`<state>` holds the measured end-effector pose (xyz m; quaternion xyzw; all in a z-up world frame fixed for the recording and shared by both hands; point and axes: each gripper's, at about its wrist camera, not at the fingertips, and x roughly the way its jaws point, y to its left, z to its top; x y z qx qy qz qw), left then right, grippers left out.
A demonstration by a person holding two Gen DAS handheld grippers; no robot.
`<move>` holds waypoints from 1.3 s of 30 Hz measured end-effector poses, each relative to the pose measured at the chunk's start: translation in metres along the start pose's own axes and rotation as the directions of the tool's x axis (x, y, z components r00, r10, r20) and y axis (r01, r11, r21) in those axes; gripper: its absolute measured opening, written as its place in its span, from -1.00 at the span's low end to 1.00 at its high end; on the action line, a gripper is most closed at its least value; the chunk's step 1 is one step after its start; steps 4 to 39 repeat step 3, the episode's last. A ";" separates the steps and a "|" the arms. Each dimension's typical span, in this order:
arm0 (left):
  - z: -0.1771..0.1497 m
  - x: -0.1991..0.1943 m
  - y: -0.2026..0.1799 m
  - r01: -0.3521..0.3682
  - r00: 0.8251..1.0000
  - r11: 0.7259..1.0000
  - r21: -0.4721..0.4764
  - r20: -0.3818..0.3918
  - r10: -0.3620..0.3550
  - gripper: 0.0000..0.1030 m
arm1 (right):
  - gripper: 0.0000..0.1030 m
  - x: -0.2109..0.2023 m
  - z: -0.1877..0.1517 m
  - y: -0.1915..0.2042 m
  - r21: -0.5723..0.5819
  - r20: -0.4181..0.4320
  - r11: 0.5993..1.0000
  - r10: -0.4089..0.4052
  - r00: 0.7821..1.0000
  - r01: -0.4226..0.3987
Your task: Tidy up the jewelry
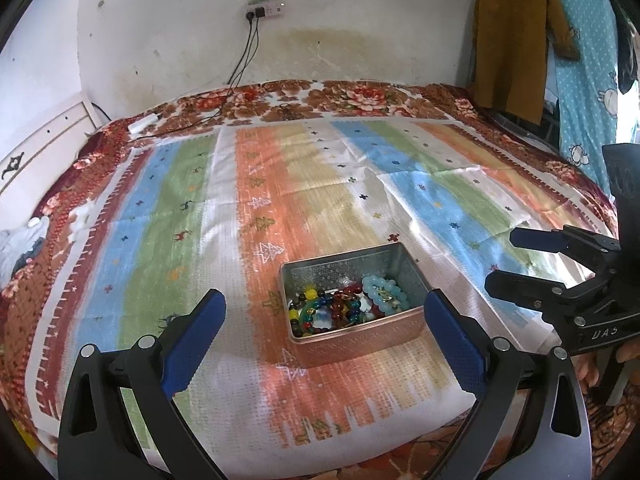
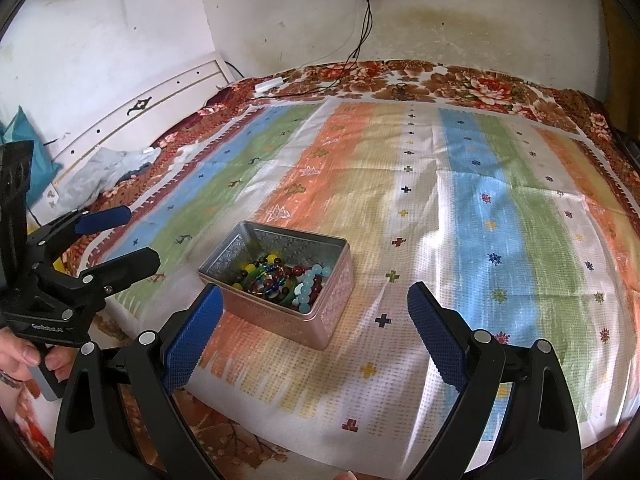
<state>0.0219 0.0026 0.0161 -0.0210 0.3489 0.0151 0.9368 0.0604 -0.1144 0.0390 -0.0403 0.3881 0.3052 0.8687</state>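
While both tools, left (image 1: 324, 332) and right (image 2: 316, 328), hover spread, the tin (image 1: 356, 334) holds beaded bracelets (image 1: 344, 306).

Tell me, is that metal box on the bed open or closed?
Open. The metal box has no lid on, and bead bracelets show piled inside it in both views.

Bright daylight; soft shadows; fisheye-bent edges; slight blur.

Stained white plaster wall (image 1: 168, 40) behind the bed, a white power strip (image 1: 265, 10) with black cables dangling, and a striped pastel cloth (image 2: 460, 200) over the floral brown blanket (image 1: 360, 100).
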 end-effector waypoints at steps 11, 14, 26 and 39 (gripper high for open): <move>0.000 0.001 -0.001 0.000 1.000 1.000 0.002 -0.004 0.000 0.89 | 0.82 0.000 0.000 0.000 0.000 -0.001 1.000 0.000 1.000 0.000; 0.000 0.001 -0.001 0.000 1.000 1.000 0.002 -0.004 0.000 0.89 | 0.82 0.000 0.000 0.000 0.000 -0.001 1.000 0.000 1.000 0.000; 0.000 0.001 -0.001 0.000 1.000 1.000 0.002 -0.004 0.000 0.89 | 0.82 0.000 0.000 0.000 0.000 -0.001 1.000 0.000 1.000 0.000; 0.000 0.001 -0.001 0.000 1.000 1.000 0.002 -0.004 0.000 0.89 | 0.82 0.000 0.000 0.000 0.000 -0.001 1.000 0.000 1.000 0.000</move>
